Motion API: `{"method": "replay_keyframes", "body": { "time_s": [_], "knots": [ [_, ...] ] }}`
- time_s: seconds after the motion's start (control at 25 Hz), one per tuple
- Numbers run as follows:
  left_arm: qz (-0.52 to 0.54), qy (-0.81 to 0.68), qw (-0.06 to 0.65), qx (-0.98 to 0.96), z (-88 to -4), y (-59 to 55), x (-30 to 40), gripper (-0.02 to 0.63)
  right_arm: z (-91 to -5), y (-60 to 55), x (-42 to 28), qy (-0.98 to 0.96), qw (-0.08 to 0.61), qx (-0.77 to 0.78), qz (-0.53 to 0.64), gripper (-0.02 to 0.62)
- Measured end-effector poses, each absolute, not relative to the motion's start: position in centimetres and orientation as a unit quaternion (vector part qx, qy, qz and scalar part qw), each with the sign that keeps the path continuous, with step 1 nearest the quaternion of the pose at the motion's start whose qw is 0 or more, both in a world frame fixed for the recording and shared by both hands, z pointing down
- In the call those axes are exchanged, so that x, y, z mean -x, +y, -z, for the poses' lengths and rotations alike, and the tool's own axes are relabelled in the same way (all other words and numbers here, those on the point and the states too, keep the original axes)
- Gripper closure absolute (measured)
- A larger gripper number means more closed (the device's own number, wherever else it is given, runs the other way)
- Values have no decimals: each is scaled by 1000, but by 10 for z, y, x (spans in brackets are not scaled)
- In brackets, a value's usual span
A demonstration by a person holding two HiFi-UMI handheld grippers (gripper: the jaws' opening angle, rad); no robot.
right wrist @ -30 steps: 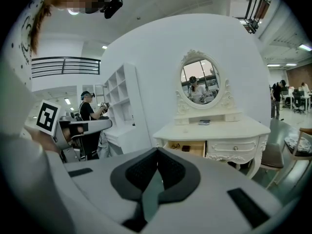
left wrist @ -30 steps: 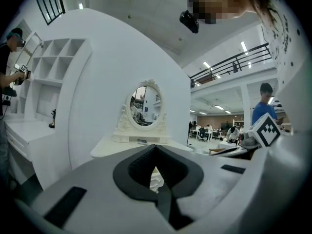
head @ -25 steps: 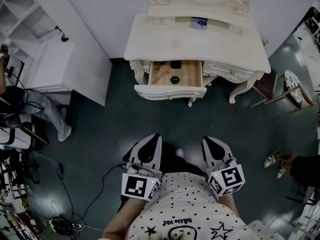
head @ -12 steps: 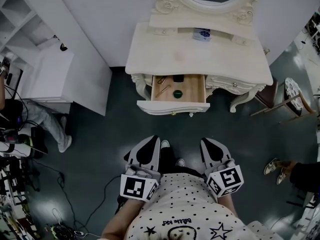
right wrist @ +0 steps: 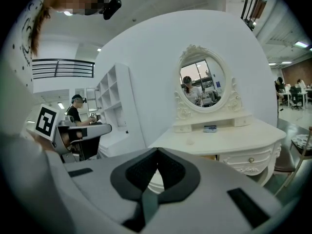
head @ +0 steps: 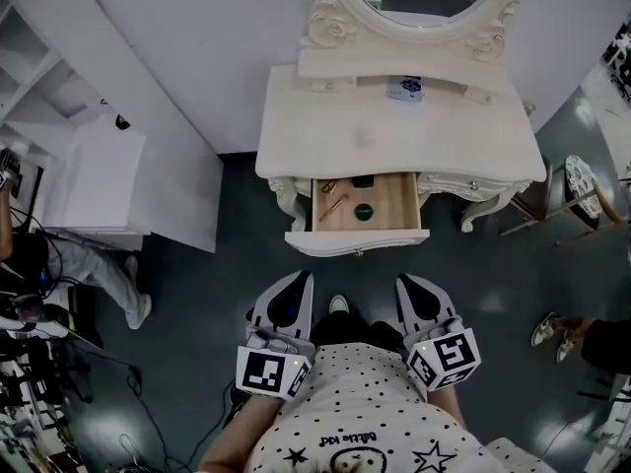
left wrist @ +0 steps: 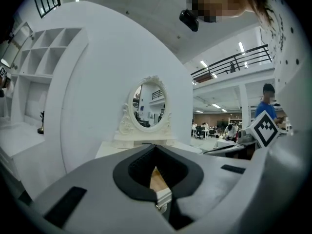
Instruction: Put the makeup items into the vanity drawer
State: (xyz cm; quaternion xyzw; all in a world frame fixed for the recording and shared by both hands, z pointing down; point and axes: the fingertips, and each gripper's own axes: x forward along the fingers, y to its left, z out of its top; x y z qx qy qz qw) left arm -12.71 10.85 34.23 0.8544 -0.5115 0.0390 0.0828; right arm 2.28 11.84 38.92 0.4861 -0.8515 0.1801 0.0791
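Moved in since a second ago: the cream vanity table [head: 394, 151] and its open wooden drawer [head: 392, 213] now sit nearer, ahead of your claws. Left claw [head: 295, 282] and right claw [head: 413, 284] are both pinched closed and empty. A small round green pot [head: 364, 208] lies in the drawer, so it likely needs closing.

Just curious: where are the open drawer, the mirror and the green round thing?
open drawer [head: 357, 243], head view, its white front panel.
mirror [right wrist: 202, 82], right gripper view, middle of glass.
green round thing [head: 364, 208], head view, its top.

White vanity [head: 394, 146], open drawer [head: 394, 213] with small items [head: 364, 209], left gripper [head: 299, 280] and right gripper [head: 406, 284] well back from it
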Motion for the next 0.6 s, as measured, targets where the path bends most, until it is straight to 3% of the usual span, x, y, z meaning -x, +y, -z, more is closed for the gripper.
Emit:
{"method": "replay_keyframes", "body": {
  "time_s": [0.6],
  "knots": [
    [-46,-528,106,-841,-358,69,130,597,-400,72,-23,-853,89,-476,-193,586]
  ]
}}
